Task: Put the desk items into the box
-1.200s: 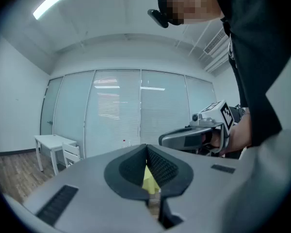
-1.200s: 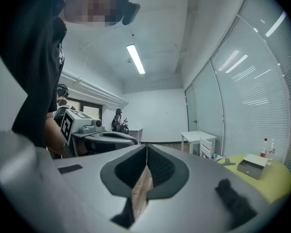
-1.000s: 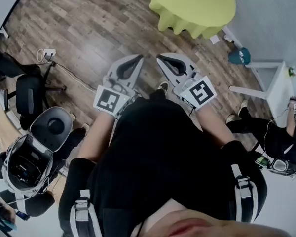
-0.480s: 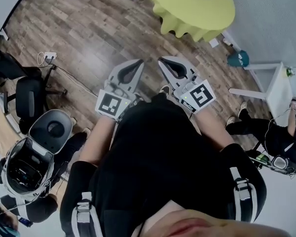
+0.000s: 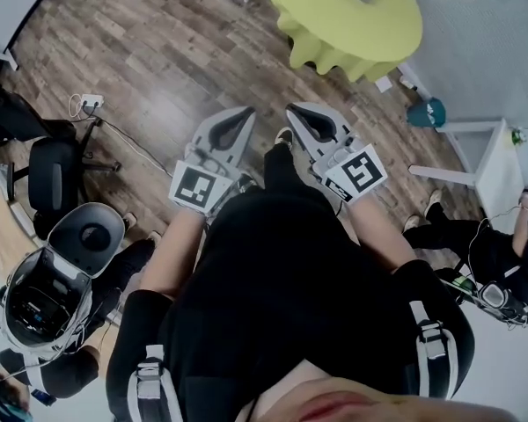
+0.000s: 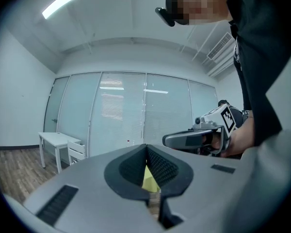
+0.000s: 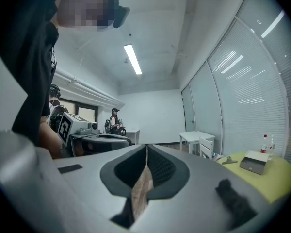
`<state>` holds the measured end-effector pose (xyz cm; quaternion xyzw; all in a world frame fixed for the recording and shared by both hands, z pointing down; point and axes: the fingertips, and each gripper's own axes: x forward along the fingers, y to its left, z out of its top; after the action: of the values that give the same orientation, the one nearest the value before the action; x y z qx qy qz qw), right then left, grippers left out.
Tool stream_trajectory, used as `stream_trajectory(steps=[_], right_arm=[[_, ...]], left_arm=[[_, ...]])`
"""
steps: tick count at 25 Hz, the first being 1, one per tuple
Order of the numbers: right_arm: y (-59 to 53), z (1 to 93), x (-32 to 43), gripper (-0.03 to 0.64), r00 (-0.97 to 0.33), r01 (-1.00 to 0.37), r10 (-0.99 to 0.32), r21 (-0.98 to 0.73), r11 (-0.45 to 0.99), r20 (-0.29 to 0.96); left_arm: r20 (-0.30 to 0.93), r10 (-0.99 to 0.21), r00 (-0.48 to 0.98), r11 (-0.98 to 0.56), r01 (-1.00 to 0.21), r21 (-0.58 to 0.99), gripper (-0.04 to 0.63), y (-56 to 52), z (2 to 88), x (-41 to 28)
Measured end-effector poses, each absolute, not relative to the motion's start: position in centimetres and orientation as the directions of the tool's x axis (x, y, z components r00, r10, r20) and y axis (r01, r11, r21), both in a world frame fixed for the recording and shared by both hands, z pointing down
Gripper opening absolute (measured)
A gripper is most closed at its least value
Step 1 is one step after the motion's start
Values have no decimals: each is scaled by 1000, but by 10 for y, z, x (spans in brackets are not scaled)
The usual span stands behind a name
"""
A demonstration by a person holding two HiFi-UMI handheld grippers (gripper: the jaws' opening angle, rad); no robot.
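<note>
While I hold both tools out level in front of my chest, my left gripper (image 5: 245, 113) is clenched with nothing in it. Its pads meet at the tips, and only a sliver of yellow-green shows through the slot behind them. My right gripper (image 5: 293, 111) is the same: jaws pressed together, empty, brown planks showing through its slot. The two tips sit side by side, near each other but not touching, above the wood-plank floor (image 5: 158, 51). The desk items are well apart from both grippers, up ahead on the round lime-green table (image 5: 370, 38). From the right gripper view I make out a flat grey box-like case (image 7: 254, 161) near the table edge. A small black binder clip (image 7: 228, 160) lies just beside it, and a clear bottle with a red cap (image 7: 265, 144) stands further back. I can't tell whether that grey case is the box for the task. A small white side table (image 5: 502, 156) is off to my right, and a black office chair (image 5: 53, 170) off to my left. A teal object (image 5: 427, 111) lies on the floor between the lime-green table and the white one.
</note>
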<state>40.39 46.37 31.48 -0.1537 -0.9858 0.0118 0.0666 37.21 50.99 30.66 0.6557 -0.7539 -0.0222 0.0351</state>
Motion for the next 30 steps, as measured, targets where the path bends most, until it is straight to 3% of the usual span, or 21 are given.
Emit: stream_trajectory(steps=[22, 30], right_arm=[[311, 321, 287, 18, -903, 411, 413, -45, 911, 116], [272, 327, 273, 18, -881, 457, 458, -40, 889, 121]], left_arm=[[62, -975, -214, 217, -975, 53, 12, 353, 311, 266], [128, -964, -234, 243, -969, 55, 12, 315, 331, 254]])
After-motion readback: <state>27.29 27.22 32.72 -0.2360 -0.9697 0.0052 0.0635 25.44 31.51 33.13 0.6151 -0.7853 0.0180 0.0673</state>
